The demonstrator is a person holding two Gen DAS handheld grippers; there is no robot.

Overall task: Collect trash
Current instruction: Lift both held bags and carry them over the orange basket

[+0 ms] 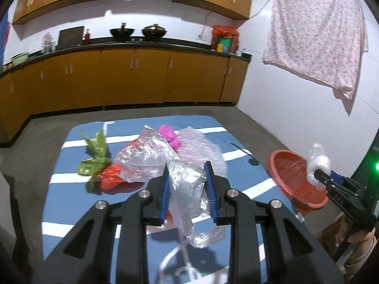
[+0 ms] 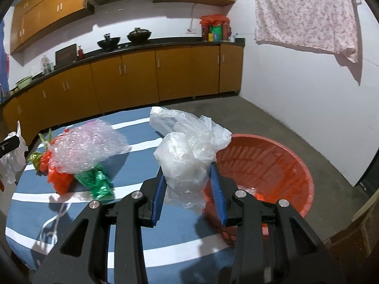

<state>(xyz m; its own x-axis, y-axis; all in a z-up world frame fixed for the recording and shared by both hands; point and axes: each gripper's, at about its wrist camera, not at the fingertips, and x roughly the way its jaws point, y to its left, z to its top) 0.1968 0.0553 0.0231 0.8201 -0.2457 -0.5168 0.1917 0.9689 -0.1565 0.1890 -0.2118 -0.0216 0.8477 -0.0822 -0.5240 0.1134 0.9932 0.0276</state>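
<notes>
Mid-task. Red basin (image 2: 272, 165) holds no trash yet. Right gripper (image 2: 189, 189) clamps white bag (image 2: 187, 151) beside basin; left gripper (image 1: 189, 189) grips clear bubble wrap (image 1: 187, 187). Bubble-wrap heap (image 2: 87, 144), red (image 2: 60, 179) and green wrappers (image 2: 99, 182) left of basin.

A table covered by a blue cloth with white stripes (image 1: 71, 177) was seen, with a heap of trash laid toward its far side. In the heap, a green wrapper (image 1: 94, 152) and red plastic (image 1: 110, 179) were placed left, with clear film (image 1: 142, 158), bubble wrap (image 1: 201, 149) and a pink piece (image 1: 169, 135) to their right. A red basin (image 1: 293, 179) was set at the table's right edge.
</notes>
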